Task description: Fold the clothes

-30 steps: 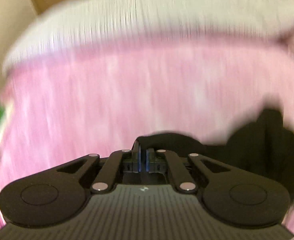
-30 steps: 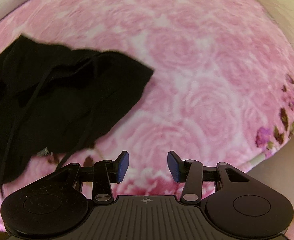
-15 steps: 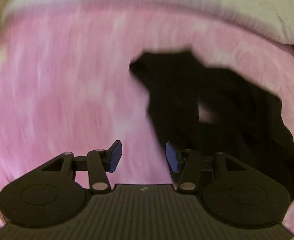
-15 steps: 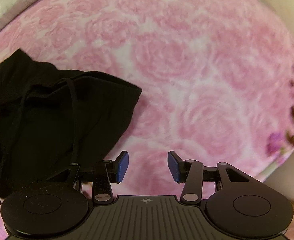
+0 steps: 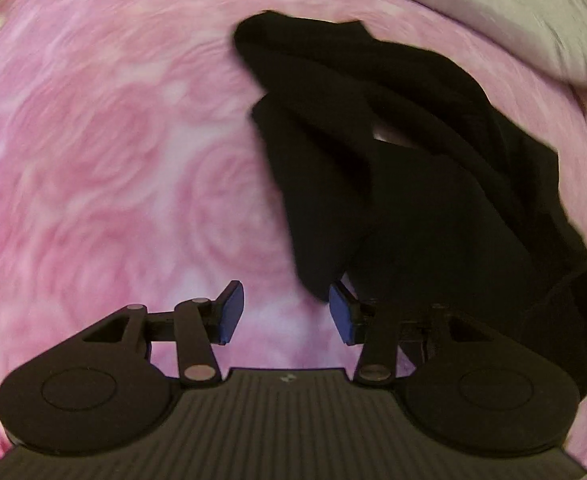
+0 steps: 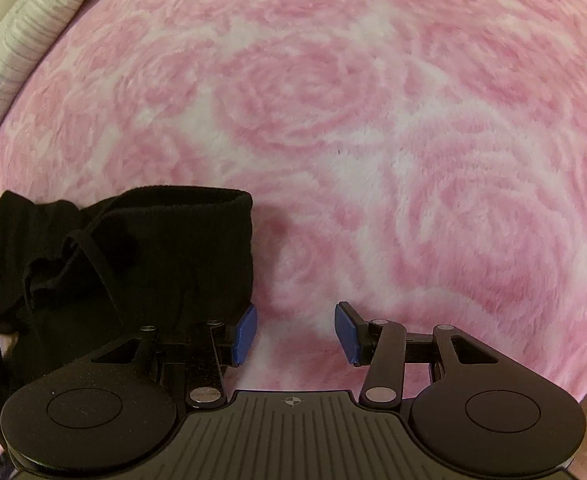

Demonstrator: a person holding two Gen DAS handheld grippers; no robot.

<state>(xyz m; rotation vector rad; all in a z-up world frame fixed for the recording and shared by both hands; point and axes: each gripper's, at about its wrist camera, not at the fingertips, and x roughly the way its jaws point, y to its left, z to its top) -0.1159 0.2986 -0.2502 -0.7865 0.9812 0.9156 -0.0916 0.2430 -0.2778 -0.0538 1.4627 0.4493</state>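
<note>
A crumpled black garment [image 5: 413, 168] with a drawstring lies on a pink rose-patterned blanket [image 5: 113, 160]. In the left wrist view it fills the right half, its near edge just above the right finger. My left gripper [image 5: 285, 314] is open and empty, over bare blanket beside the garment. In the right wrist view the garment [image 6: 133, 256] lies at lower left, its hemmed edge next to the left finger. My right gripper [image 6: 295, 334] is open and empty, low over the blanket just right of the garment.
A pale ribbed cushion or bolster [image 5: 493, 20] runs along the blanket's far edge; it also shows in the right wrist view [image 6: 25, 40] at upper left. Open pink blanket [image 6: 413, 140] spreads ahead and to the right of the right gripper.
My left gripper was shut on the garment, then opened and let it go; the garment now lies to its right. My right gripper moved closer to the garment's edge, staying open.
</note>
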